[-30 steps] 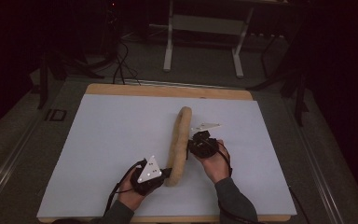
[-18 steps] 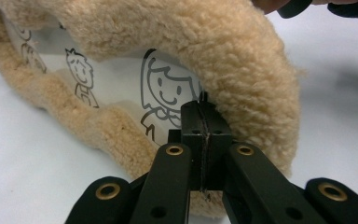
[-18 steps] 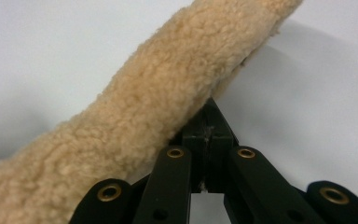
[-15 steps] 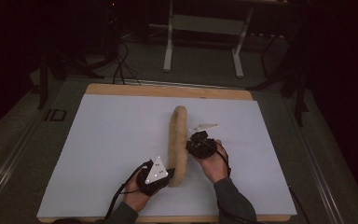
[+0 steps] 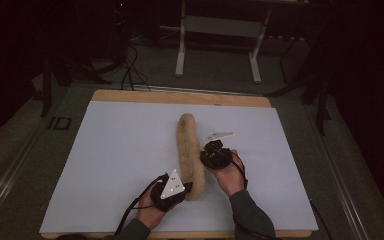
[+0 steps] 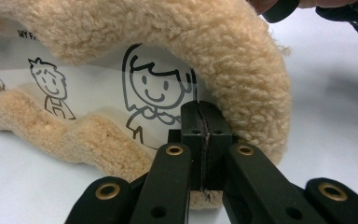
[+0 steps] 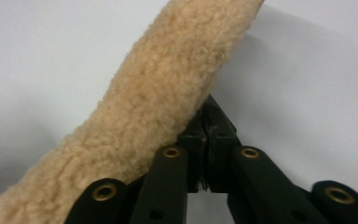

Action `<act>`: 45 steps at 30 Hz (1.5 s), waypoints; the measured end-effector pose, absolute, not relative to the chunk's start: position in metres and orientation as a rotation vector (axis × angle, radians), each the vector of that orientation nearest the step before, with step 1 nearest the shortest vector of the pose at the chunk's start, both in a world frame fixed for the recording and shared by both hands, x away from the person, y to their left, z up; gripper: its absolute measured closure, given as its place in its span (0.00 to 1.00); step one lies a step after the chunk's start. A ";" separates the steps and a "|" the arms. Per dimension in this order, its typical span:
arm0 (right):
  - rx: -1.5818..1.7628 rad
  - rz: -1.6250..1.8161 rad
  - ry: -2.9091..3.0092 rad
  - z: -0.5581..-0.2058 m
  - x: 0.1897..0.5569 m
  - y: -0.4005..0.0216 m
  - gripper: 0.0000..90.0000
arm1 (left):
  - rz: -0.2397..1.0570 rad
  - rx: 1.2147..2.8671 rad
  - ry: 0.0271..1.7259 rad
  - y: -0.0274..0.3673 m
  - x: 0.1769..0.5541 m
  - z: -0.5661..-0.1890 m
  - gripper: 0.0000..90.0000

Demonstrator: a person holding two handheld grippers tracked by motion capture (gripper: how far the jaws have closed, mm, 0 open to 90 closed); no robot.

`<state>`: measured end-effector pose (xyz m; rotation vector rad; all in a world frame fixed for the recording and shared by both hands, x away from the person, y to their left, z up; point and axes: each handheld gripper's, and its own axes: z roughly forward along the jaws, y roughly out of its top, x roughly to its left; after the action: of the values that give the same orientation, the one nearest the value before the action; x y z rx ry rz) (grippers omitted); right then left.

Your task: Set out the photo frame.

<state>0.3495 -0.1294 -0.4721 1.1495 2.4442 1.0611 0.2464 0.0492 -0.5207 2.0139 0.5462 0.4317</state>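
- The white table sheet (image 5: 105,165) is the biggest thing here, with a wooden edge (image 5: 180,97) showing along its far side.
- On the sheet lies the fleece roll (image 5: 189,150), a long tan, woolly bundle running from near the person toward the far wooden edge. A second ago it leaned to the right at its far end; now it lies straighter, almost square to that edge.
- In the left gripper view the fleece roll (image 6: 242,60) gapes open and shows a pale lining printed with cartoon figures (image 6: 151,91).
- The right gripper (image 5: 214,156) sits against the roll's right side, about halfway along. Its jaws have just been easing apart, though they look pressed together in the right gripper view (image 7: 208,133), tucked under the fleece; I can't tell whether fabric is pinched.
- The left gripper (image 5: 172,187) is at the roll's near end, a little nearer the person than before. Its jaws (image 6: 199,121) are clenched on the lining's edge.
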 end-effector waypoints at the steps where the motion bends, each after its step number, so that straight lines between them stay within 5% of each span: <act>1: 1.155 1.066 2.436 -0.472 0.349 -0.131 0.93 | 0.433 2.015 0.544 0.050 0.247 -0.521 1.00; 23: 1.247 1.286 2.308 -0.450 0.322 -0.165 0.59 | 0.457 1.981 0.642 0.080 0.256 -0.514 0.79; 37: 1.277 1.402 2.286 -0.445 0.305 -0.159 0.32 | 0.505 1.941 0.755 0.105 0.265 -0.509 0.71; 45: 1.255 1.374 2.312 -0.457 0.295 -0.147 0.25 | 0.514 1.924 0.789 0.114 0.267 -0.507 0.70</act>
<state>0.2955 -0.1466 -0.4567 1.2552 2.3119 1.3737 0.2673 0.1144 -0.5067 1.9243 0.7887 0.5141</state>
